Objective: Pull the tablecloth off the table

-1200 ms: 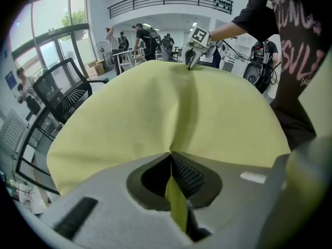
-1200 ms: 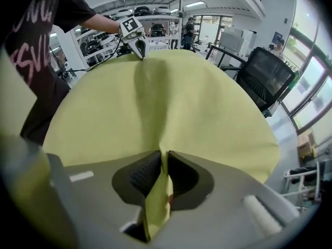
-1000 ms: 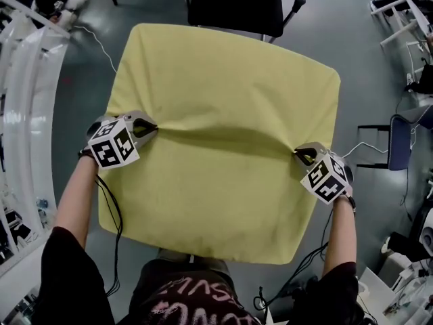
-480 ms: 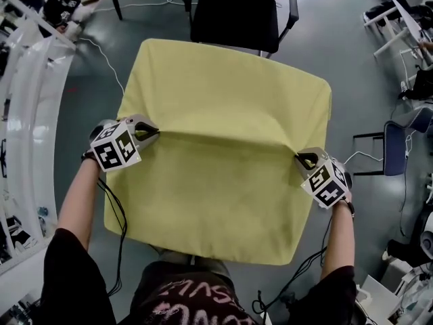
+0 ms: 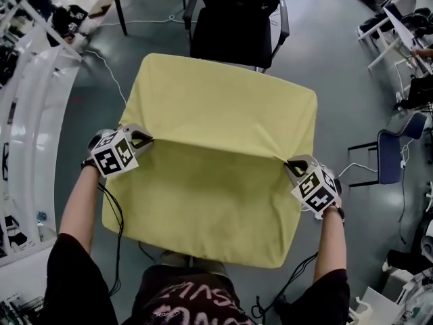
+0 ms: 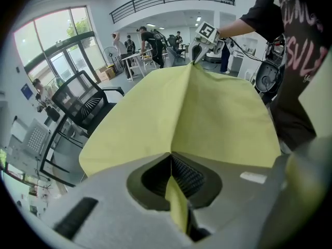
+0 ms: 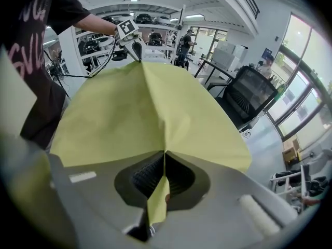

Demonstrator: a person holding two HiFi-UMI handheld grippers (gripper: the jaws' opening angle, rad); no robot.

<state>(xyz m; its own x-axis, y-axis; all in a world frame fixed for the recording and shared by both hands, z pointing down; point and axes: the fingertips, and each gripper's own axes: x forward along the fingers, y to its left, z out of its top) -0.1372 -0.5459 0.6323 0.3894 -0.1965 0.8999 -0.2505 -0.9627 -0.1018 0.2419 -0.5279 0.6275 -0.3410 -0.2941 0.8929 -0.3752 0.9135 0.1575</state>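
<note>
A yellow tablecloth [image 5: 216, 120] hangs in the air, drawn into a taut ridge between my two grippers. The left gripper [image 5: 149, 139] pinches its left edge, jaws shut on a fold of cloth [image 6: 176, 201]. At the right edge, the right gripper [image 5: 289, 164] is shut on another fold [image 7: 158, 196]. The far half slopes down toward a black chair, the near half drapes toward the person. Each gripper view shows the cloth [image 6: 197, 108] rising to the other gripper [image 6: 196, 56], and likewise the right gripper view's cloth [image 7: 140, 108] and left gripper [image 7: 136, 50]. The table is hidden under the cloth.
A black office chair [image 5: 237, 19] stands just beyond the cloth. White curved benches [image 5: 30, 114] run along the left. A blue chair [image 5: 392, 156] and cables lie at the right on the grey floor. People stand far off in the hall.
Both grippers have risen with the cloth, the right one moving a little inward. The ridge between them is sharper, and the cloth has drawn in from the right and from the chair.
</note>
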